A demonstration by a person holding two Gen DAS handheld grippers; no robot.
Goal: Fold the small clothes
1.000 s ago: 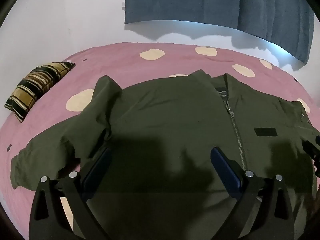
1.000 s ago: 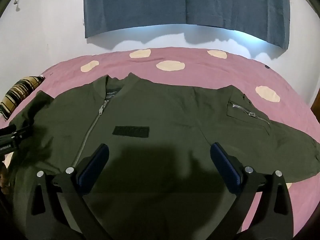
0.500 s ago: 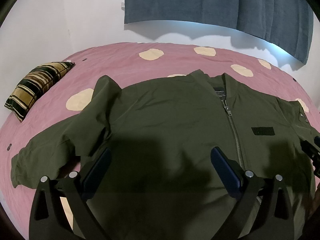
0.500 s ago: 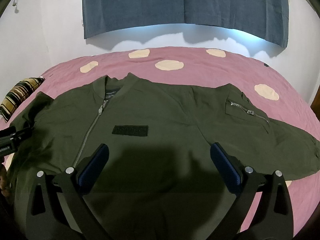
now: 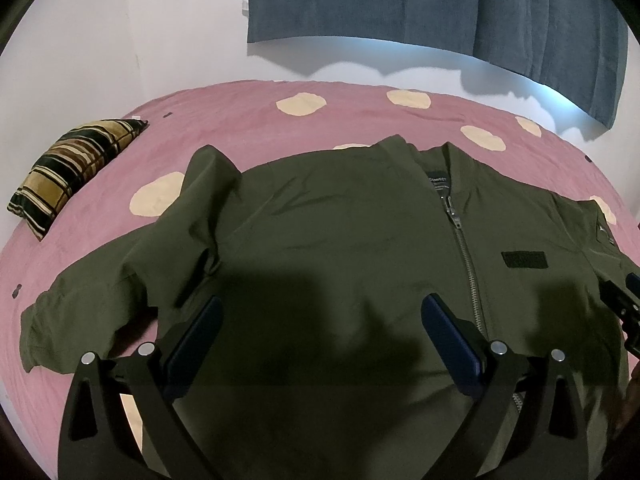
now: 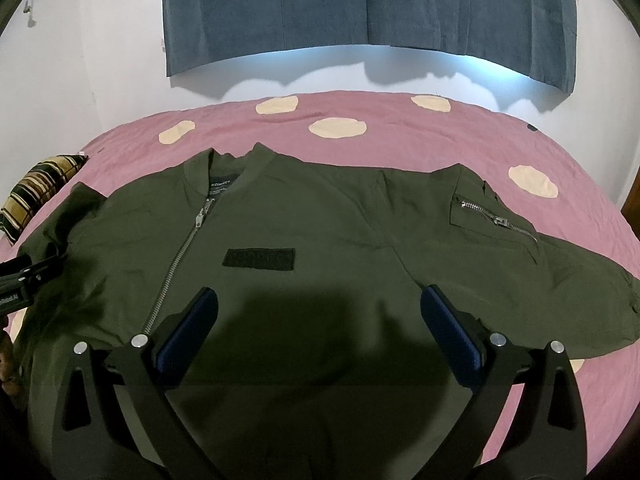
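Observation:
An olive green zip jacket lies front up and spread flat on the pink bed; it also shows in the right wrist view. Its left sleeve is rumpled and reaches toward the bed's left edge. Its right sleeve, with a zip pocket, lies out to the right. My left gripper is open and empty, hovering over the jacket's lower left chest. My right gripper is open and empty over the lower right chest, below the black patch.
The pink bedspread has cream dots. A striped yellow and black pillow lies at the far left. A white wall with a blue curtain stands behind the bed. The other gripper shows at each view's edge.
Both views have pulled back slightly, so the jacket sits a little lower and farther. Both grippers stay open and empty.

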